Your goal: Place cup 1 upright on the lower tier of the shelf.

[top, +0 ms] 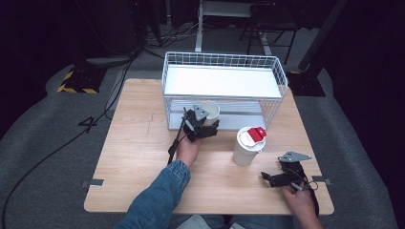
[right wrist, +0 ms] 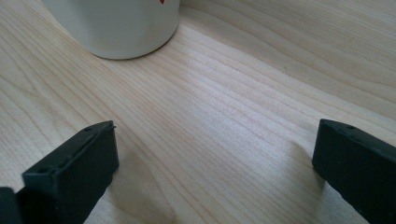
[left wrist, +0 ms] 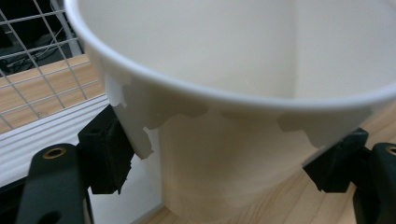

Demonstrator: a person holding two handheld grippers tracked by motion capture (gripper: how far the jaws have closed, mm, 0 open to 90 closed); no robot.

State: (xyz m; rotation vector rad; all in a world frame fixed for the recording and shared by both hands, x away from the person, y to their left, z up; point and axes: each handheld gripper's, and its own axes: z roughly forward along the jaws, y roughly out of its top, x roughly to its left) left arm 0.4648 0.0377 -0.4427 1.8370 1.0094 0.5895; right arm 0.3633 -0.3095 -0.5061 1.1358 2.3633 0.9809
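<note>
The left gripper [top: 202, 125] has its jaws closed against the sides of an open white cup [top: 208, 112], which it holds at the front edge of the wire rack [top: 274, 90], level with the lower shelf; in the left gripper view the black pads press the cup's wall on both sides, just below the rim, and the cup [left wrist: 243, 93] sits slightly tilted with the worktop showing beneath it. Whether its base rests on the wood or hangs just clear I cannot tell. The step in hand looks like carrying this cup at the rack's mouth — either placing it on the lower shelf or drawing it out toward the second cup, and the pictures do not settle which. The right gripper [top: 282, 177] lies low on the worktop [top: 143, 157] near the front right corner, jaws wide apart and holding nothing; the right gripper view shows bare wood between them and the base of the lidded cup [right wrist: 114, 28] a little way ahead. That lidded cup [top: 248, 145], with its red tab, stands upright between the two grippers. The next move calls for a steady, level hold — the grip is high on thin paper walls, so squeezing harder risks buckling the cup, and the rack's wires leave little room around the rim.
</note>
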